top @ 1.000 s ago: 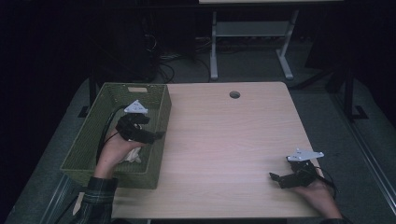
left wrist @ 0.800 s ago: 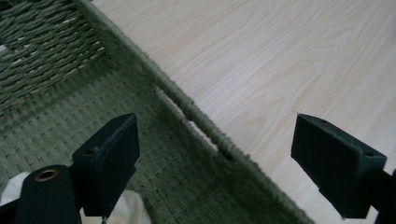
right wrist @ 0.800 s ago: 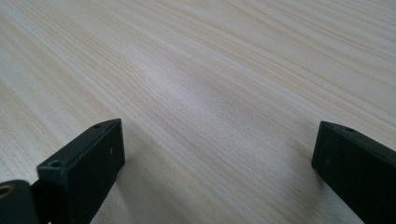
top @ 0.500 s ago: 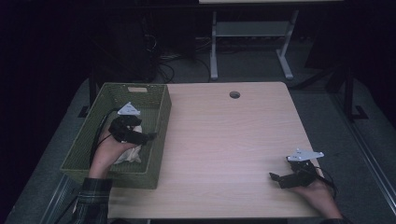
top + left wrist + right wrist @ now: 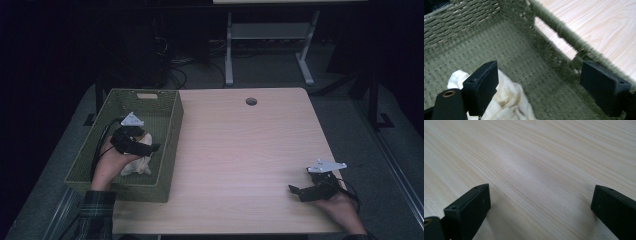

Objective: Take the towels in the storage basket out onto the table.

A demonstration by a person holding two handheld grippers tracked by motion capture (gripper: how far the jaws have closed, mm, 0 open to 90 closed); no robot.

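**Spread jaws over a cloth in the basket**

The left gripper (image 5: 544,92) has its fingers (image 5: 482,87) spread wide, gripping nothing. The crumpled cream cloth (image 5: 506,100) lies on the floor of the green woven basket (image 5: 170,145), beneath and touching the left finger. No writing is readable. The right gripper (image 5: 541,215), also spread and empty, rests low over the pale wood-grain table (image 5: 250,150).

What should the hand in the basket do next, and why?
Probably lower the left tongs and shift them over the cloth. They stand open inside the basket, and the cloth lies beside one jaw, not between them.
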